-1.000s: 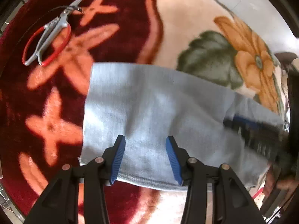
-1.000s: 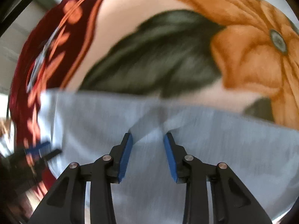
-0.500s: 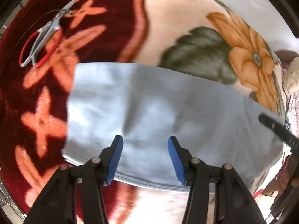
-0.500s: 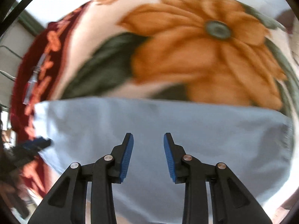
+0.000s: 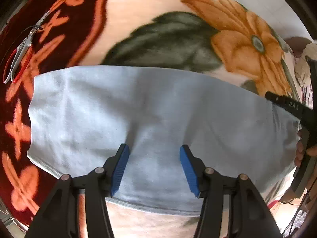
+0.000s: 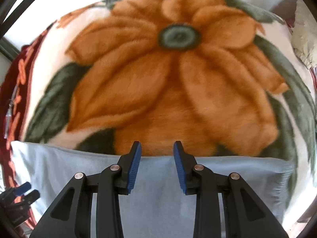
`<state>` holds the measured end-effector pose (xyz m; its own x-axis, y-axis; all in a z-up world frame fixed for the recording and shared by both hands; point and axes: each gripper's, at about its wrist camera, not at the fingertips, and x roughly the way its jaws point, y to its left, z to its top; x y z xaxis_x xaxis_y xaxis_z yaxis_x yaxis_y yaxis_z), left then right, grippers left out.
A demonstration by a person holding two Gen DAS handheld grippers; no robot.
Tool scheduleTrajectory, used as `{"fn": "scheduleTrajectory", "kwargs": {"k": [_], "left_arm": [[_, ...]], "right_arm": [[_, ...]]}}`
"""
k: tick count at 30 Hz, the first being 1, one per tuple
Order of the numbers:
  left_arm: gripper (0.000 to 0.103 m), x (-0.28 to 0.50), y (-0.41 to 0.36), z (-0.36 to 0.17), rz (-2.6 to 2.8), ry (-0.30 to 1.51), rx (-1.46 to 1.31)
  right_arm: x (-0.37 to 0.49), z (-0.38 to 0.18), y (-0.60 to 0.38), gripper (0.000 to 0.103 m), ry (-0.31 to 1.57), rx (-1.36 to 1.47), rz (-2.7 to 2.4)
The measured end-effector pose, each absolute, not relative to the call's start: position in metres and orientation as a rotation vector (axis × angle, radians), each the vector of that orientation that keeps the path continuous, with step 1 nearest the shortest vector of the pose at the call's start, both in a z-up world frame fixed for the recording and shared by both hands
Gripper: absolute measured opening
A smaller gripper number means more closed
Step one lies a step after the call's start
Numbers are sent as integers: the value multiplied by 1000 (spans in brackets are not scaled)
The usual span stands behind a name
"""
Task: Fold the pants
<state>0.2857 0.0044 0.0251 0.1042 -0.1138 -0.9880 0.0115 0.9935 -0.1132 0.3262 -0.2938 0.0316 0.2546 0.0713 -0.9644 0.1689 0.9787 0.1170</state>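
The light blue pants lie folded into a flat rectangle on a flowered blanket. They also show in the right wrist view, across the bottom. My left gripper is open and empty above the near part of the pants. My right gripper is open and empty above the pants' far folded edge. The right gripper's black body shows at the right edge of the left wrist view. The left gripper shows at the lower left of the right wrist view.
Red-handled scissors lie on the dark red part of the blanket, left of the pants. A large orange flower fills the blanket beyond the pants. Crumpled cloth lies at the far right.
Both grippers have pulled back and risen from the pants. The right gripper's view has swung to the right, toward the orange flower. The pants lie still.
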Motion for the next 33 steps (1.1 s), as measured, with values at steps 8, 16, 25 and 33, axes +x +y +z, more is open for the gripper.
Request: {"fn": "scheduleTrajectory", "kwargs": {"k": [8,16,25,33], "left_arm": [[60,270,-30,32,-135,1487,-116],[61,253,-78,25,-204,1515,-63],[64,233,-101,20,-208,1545,1],[65,205,-124,21,-240,1590,-17]], "right_arm": [[237,71,-327,33,1344,217,-25],[188,30,-374,32,1448,177,-139],[194,56,-412,26,1355,321,-159],[206,49,-419,29,1387,326,-98]]}}
